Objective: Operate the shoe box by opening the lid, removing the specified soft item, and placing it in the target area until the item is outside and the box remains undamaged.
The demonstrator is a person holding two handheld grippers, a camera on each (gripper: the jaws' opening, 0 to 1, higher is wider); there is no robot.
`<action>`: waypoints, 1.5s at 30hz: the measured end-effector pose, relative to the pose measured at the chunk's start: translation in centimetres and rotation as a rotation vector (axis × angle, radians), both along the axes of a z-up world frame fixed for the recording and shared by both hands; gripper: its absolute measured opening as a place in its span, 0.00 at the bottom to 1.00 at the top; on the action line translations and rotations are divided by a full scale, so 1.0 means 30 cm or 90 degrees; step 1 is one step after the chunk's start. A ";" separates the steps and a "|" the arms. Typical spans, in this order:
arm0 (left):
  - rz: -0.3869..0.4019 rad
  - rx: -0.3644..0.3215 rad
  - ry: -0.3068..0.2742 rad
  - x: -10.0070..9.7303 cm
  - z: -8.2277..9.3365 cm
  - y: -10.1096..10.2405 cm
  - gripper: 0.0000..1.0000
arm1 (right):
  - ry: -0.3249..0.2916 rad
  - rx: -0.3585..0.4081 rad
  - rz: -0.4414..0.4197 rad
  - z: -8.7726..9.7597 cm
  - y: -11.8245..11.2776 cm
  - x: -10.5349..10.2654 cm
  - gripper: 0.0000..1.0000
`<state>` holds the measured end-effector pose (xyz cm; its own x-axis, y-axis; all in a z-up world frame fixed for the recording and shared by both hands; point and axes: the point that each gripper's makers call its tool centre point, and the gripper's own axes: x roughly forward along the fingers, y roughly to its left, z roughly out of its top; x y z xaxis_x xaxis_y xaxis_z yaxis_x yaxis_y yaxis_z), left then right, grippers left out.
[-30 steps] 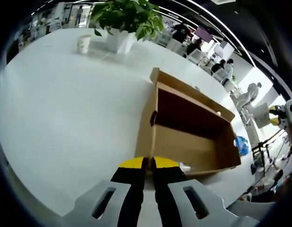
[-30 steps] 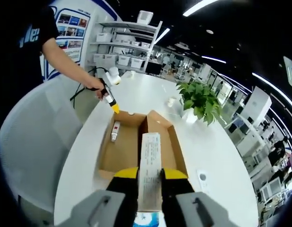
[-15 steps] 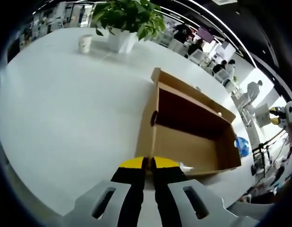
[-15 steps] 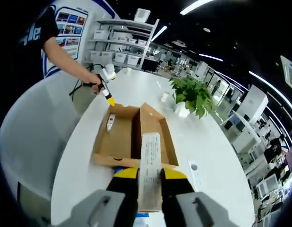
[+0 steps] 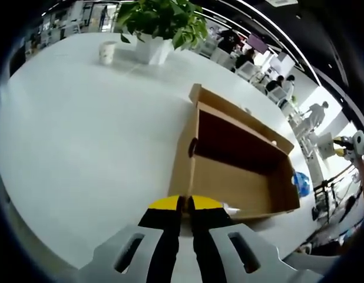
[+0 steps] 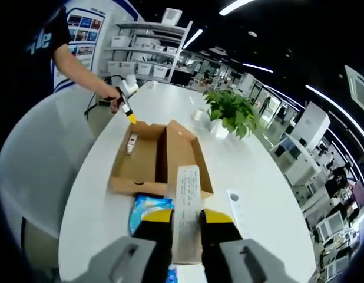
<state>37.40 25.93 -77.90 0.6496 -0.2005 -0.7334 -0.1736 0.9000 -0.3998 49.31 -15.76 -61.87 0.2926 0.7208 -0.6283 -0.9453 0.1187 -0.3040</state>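
Bright overhead strip lights glare off the white table [image 5: 82,135]; fisheye edges curve, slightly soft.

Left gripper [image 5: 185,203], fingers apparently together, touches open shoe box [image 5: 235,159].

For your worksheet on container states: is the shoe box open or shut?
Open. The shoe box shows its bare cardboard inside, with the lid folded flat beside it.
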 end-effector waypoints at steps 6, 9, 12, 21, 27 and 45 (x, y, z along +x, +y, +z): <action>0.000 0.000 -0.001 -0.002 0.003 -0.007 0.03 | 0.002 -0.012 -0.003 -0.031 -0.045 0.025 0.14; 0.000 0.001 0.000 -0.004 0.005 -0.012 0.03 | 0.004 -0.019 -0.006 -0.055 -0.075 0.041 0.14; 0.000 0.003 -0.001 -0.005 0.006 -0.013 0.03 | 0.007 -0.023 -0.009 -0.073 -0.099 0.054 0.14; -0.007 0.006 0.003 -0.003 0.004 -0.008 0.03 | 0.013 -0.038 -0.035 -0.138 -0.180 0.096 0.14; 0.001 0.004 0.006 0.001 0.000 0.000 0.03 | 0.022 -0.052 -0.054 -0.190 -0.234 0.126 0.14; 0.016 0.007 0.011 -0.002 0.007 -0.012 0.03 | 0.036 -0.096 -0.053 -0.312 -0.307 0.161 0.14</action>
